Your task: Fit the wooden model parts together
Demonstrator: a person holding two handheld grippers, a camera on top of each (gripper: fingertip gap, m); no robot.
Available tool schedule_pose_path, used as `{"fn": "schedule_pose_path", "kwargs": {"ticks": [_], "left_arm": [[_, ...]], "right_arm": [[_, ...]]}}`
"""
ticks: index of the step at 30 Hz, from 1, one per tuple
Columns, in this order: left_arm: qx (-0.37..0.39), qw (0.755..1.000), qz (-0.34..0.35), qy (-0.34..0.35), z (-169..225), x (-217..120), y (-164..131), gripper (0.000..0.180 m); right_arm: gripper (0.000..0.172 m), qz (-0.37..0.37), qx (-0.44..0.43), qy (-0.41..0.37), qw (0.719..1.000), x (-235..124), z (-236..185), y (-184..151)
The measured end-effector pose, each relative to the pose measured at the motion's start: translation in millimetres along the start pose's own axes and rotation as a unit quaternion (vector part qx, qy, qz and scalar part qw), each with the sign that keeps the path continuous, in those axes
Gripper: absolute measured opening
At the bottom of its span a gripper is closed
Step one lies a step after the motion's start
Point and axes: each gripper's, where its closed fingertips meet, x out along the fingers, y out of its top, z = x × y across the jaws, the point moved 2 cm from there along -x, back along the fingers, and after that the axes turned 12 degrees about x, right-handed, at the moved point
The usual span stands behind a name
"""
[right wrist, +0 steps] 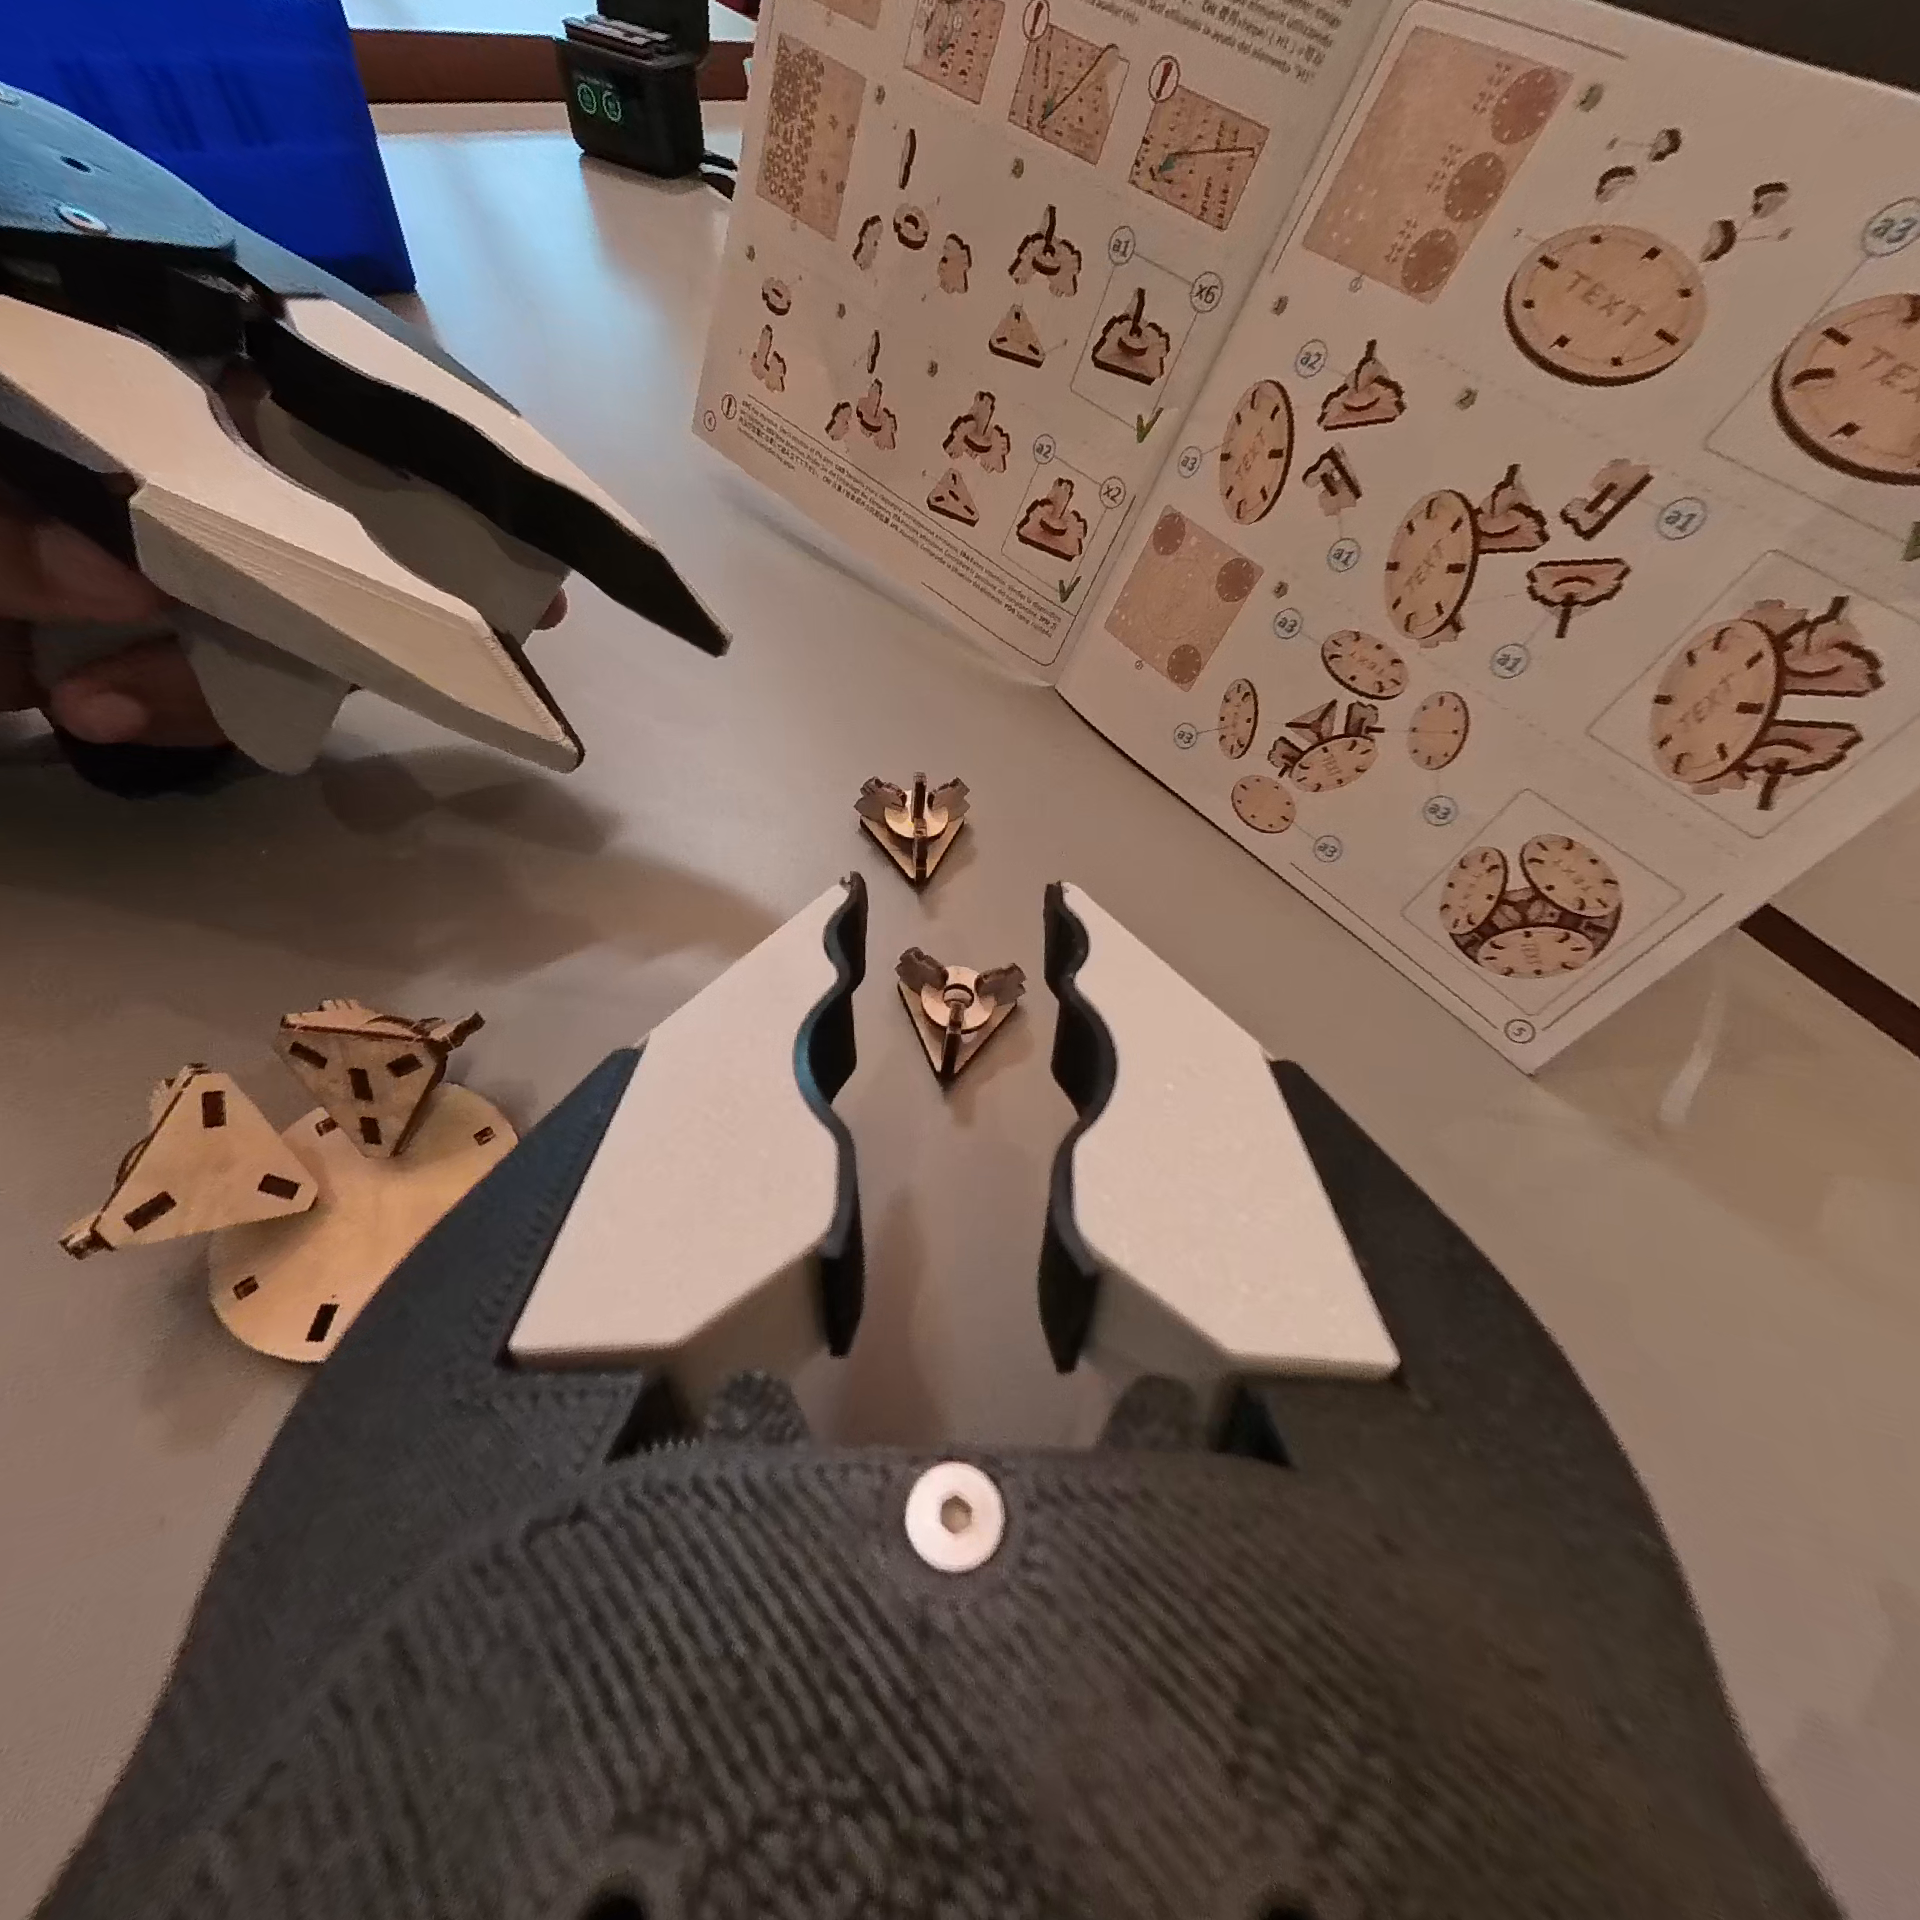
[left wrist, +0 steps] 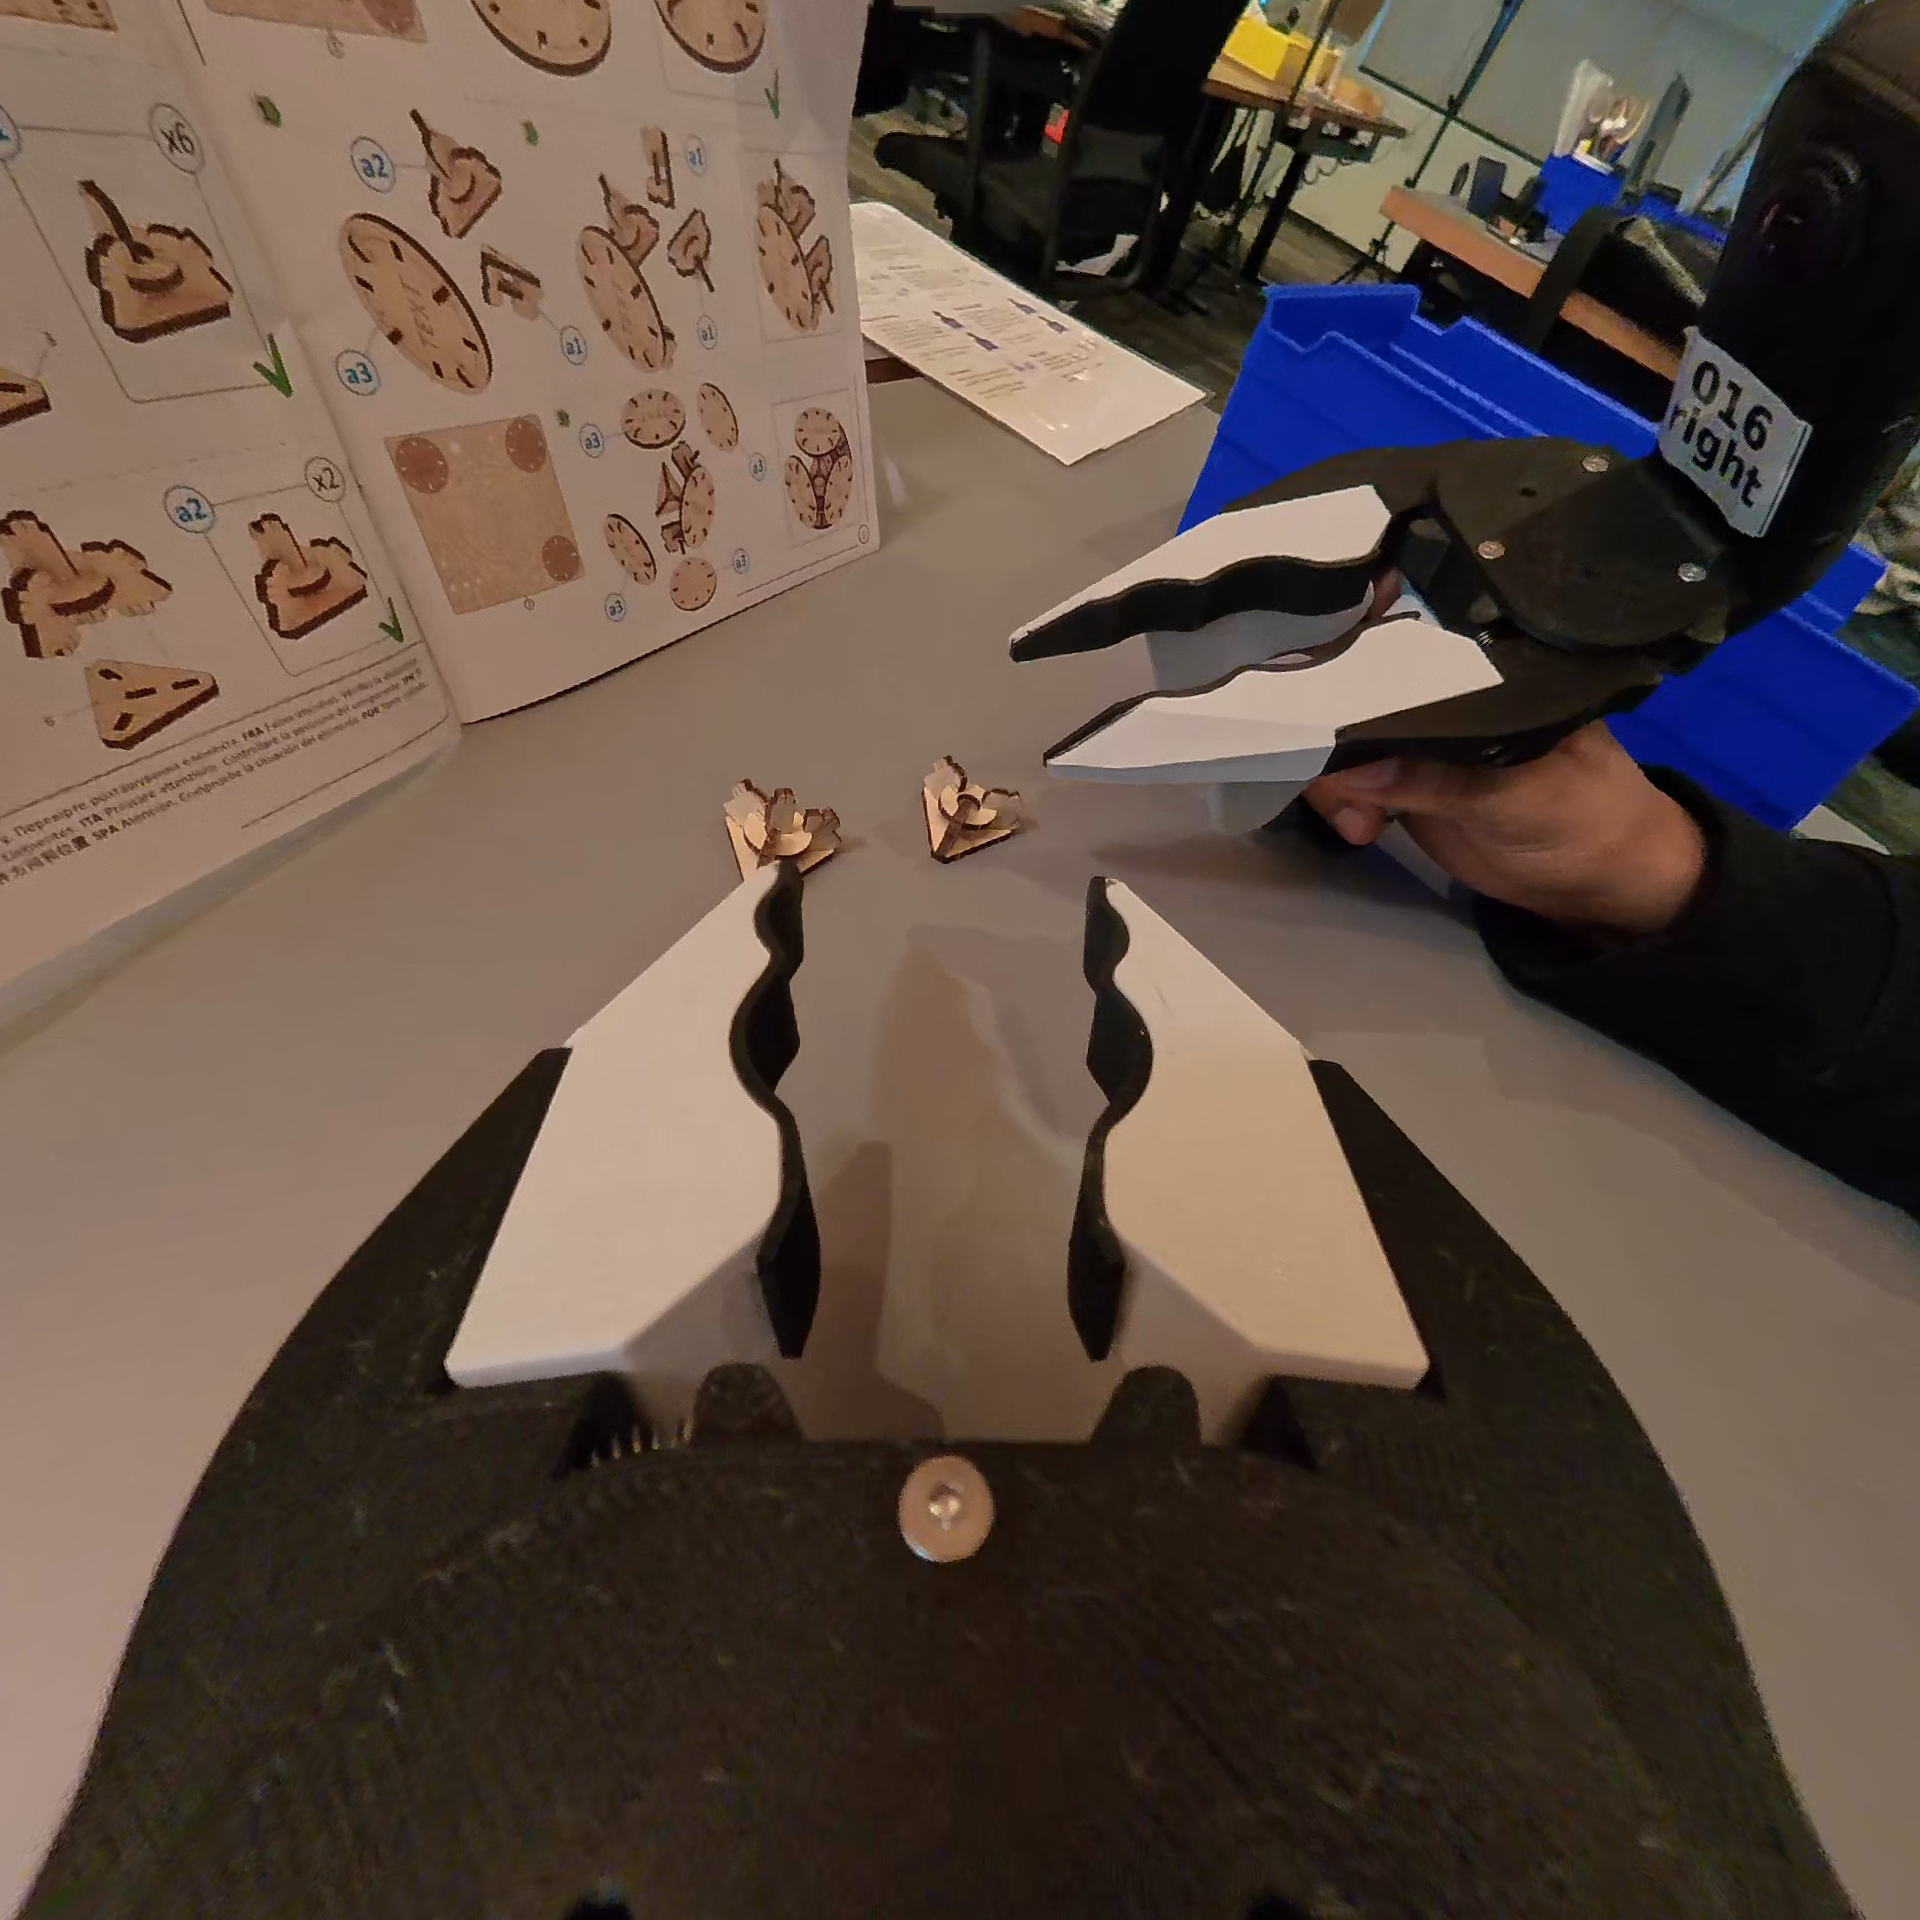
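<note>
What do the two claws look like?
Both claws match: a rough black printed body with one round screw in the middle, and two white wedge-shaped fingers lined with wavy black pads. The right claw carries a white sticker with writing. The hand holding it wears a dark sleeve.

— What sort of place is this?

— A shared workshop or lab, by the look of it. Behind the grey tabletop (left wrist: pixel 623 935) stand long wooden desks (left wrist: pixel 1299 99) on black legs, with blue plastic bins (left wrist: pixel 1382 405) close by.

— Anything else?

— An open assembly booklet (right wrist: pixel 1351 468) stands propped up, small laser-cut wooden pieces (right wrist: pixel 914 831) lie in front of it, and a black charger box (right wrist: pixel 634 99) sits at the back.
</note>
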Motion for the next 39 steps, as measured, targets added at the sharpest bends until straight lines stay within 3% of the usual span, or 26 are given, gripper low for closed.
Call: {"fn": "schedule_pose_path", "kwargs": {"ticks": [12,14,17,21,29,39], "left_arm": [[0.011,1.0,-0.007,0.001,2.1,1.6,-1.2,0.053],[0.014,1.0,-0.01,0.001,2.7,2.1,-1.5,0.053],[0.022,1.0,-0.016,0.001,4.3,3.5,-2.5,0.053],[0.028,0.999,-0.02,0.002,5.5,4.4,-3.0,0.053],[0.02,1.0,-0.018,-0.001,4.6,4.3,-3.1,0.053],[0.046,0.999,-0.029,0.007,8.6,6.5,-4.5,0.053]], "right_arm": [[0.039,0.006,-0.004,0.032,0.999,-2.5,-7.3,1.3],[0.048,0.006,-0.006,0.076,0.997,-6.8,-16.3,0.9],[0.065,-0.054,-0.016,0.162,0.985,-16.4,-34.7,-16.0],[0.067,-0.114,-0.044,0.297,0.947,-41.7,-71.6,-39.1],[0.076,-0.182,-0.103,0.294,0.933,-34.4,-93.2,-63.7],[0.052,-0.193,-0.112,0.263,0.939,-24.1,-91.4,-66.2]]}}
